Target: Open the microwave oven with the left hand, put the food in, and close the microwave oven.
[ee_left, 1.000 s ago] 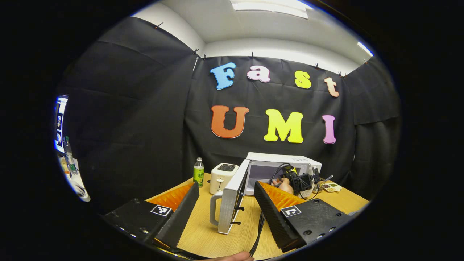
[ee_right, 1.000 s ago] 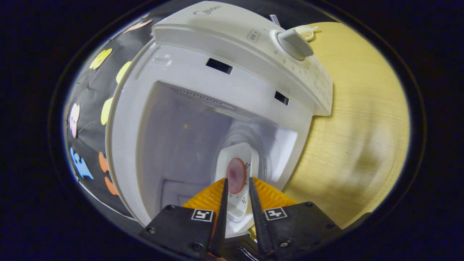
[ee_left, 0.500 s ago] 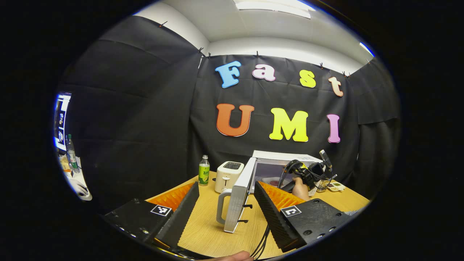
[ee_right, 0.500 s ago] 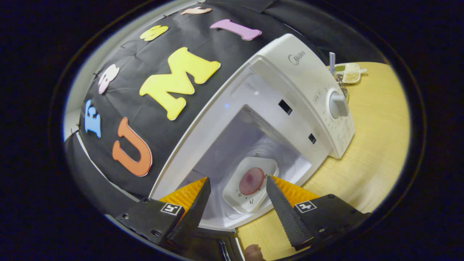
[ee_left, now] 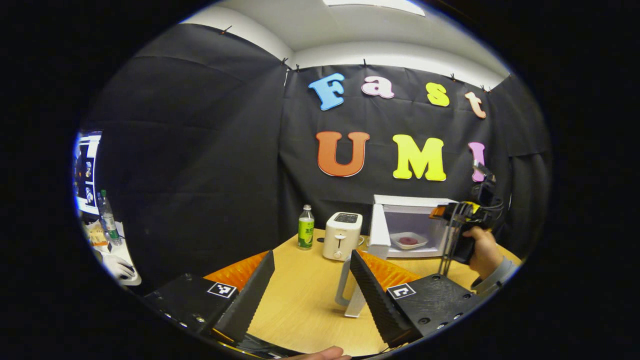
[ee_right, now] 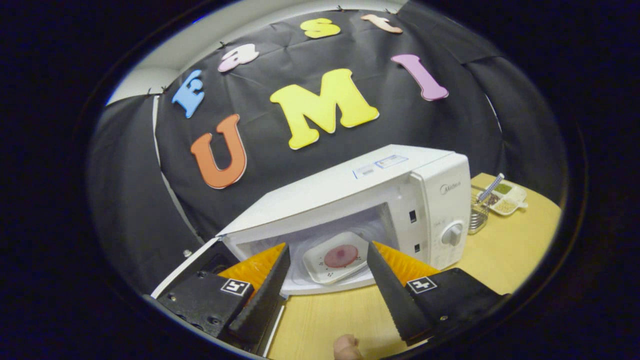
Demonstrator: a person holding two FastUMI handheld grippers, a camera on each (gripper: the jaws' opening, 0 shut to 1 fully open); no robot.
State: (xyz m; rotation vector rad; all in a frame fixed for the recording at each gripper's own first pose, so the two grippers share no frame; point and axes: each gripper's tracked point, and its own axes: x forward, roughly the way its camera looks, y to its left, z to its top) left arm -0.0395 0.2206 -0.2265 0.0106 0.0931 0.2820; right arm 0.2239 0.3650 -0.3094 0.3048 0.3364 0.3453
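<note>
Microwave [ee_right: 400, 190] standing wide open at centre of the right gripper view, cavity on show, and there sits the plate [ee_right: 336, 257] with the food [ee_right: 340, 255] on it, flat on the cavity floor, framed between the fingers of the right gripper [ee_right: 326, 285]. Fingers spread apart there, nothing between them, clear of the plate and out in front of the opening. So: opened, loaded, let go. Over in the left gripper view, same story from farther off: microwave [ee_left: 417, 202] right of centre, plate [ee_left: 409, 240] visible inside, the door [ee_left: 367, 265] swung out toward the camera edge-on, its handle [ee_left: 342, 286] at lower centre just beside one finger of the left gripper [ee_left: 312, 285]. Left gripper splayed open too, empty, door handle near but not between the fingers, no contact to be seen. Right gripper [ee_left: 462, 215] held up at the right of that frame in a hand [ee_left: 481, 250], in front of the oven mouth. Toaster [ee_left: 342, 235] and bottle [ee_left: 305, 233] lined up left of the oven on the table [ee_left: 300, 300], small dish of condiments [ee_right: 505, 197] off at the right edge of the right gripper view, none of it in the way. Only the closing left, by the look of it: door to be pushed shut with the left gripper, right one needing to be clear of the swing.
</note>
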